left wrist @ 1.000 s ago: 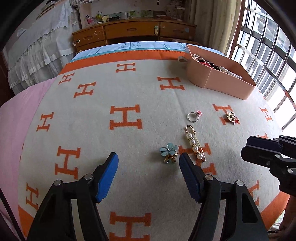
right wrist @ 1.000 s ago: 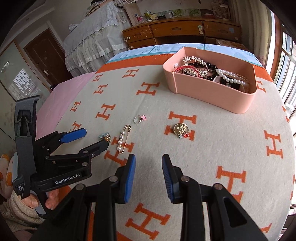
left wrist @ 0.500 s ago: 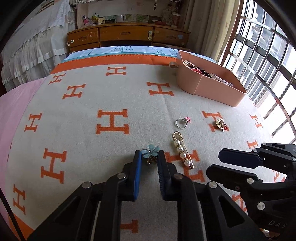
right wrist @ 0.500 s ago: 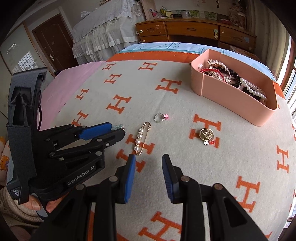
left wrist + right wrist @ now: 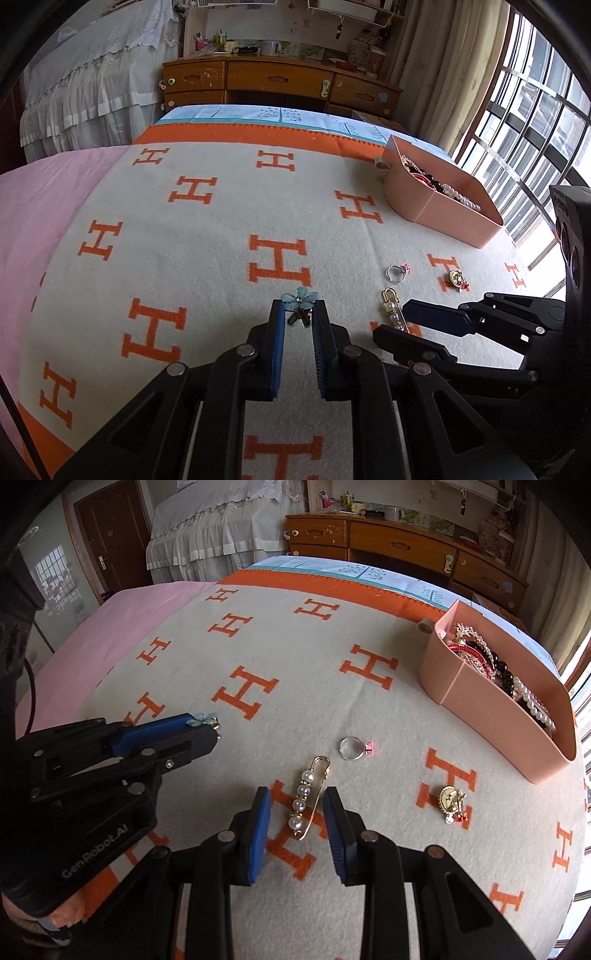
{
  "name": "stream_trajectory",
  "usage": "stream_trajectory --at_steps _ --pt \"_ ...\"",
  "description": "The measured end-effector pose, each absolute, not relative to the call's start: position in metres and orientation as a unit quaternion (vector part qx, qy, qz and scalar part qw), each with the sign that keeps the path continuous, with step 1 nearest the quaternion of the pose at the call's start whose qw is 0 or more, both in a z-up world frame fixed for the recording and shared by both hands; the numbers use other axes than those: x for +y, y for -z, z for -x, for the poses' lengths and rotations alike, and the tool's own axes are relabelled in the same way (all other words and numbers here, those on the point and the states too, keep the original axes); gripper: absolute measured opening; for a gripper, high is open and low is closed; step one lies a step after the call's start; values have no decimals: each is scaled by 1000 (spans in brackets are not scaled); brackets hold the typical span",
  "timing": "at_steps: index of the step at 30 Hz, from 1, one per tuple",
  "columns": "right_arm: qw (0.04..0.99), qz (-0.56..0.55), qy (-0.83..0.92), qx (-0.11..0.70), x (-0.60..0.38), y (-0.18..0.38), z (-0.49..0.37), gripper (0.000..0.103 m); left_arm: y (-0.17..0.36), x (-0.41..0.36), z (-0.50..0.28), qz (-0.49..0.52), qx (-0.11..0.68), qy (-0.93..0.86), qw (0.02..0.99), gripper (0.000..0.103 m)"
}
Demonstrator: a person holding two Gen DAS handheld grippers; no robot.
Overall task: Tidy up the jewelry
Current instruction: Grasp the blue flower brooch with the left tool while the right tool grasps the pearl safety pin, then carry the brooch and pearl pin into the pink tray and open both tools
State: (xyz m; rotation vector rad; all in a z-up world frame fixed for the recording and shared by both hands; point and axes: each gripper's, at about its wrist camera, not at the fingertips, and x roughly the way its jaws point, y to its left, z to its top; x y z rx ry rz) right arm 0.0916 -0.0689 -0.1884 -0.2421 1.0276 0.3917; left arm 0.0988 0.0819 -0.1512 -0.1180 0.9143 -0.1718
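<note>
We see a wooden dresser [image 5: 280,83] at top centre, white lace drapes [image 5: 85,88] upper left, a bright barred window [image 5: 535,122] right, a brown door [image 5: 110,535] upper left.

Orange-H blanket [image 5: 207,258] — pink box [image 5: 454,218]

This is a bedroom in a home. A bed spread with a blanket [image 5: 207,258] of orange H letters fills the foreground, a pink sheet [image 5: 122,627] beside it. Beyond stands a second bed under a white frilled cover [image 5: 92,85]. A wooden dresser [image 5: 280,81] lines the far wall — its top cluttered with small things. Curtains [image 5: 443,74] hang by a barred window [image 5: 535,129], and a brown door [image 5: 110,535] shows at the left.
</note>
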Motion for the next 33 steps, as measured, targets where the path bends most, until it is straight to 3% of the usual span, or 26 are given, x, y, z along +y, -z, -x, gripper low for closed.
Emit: stream_trajectory --at_steps 3,5,6,13,19,33 --pt "848 142 -180 479 -62 190 -89 26 147 86 -98 62 435 84 894 12" --pt "846 139 -183 481 -63 189 -90 10 145 87 -98 64 433 86 895 12" --pt "846 135 -181 482 -66 189 -90 8 144 87 -98 64 432 87 895 12" --pt "844 43 -193 498 -104 179 -92 7 138 81 -94 64 428 99 896 12" --pt "857 -27 -188 479 -154 135 -91 7 112 67 -91 48 419 123 898 12" --pt "913 -88 -151 368 -247 -15 -112 7 -30 -5 -141 -28 340 187 921 12"
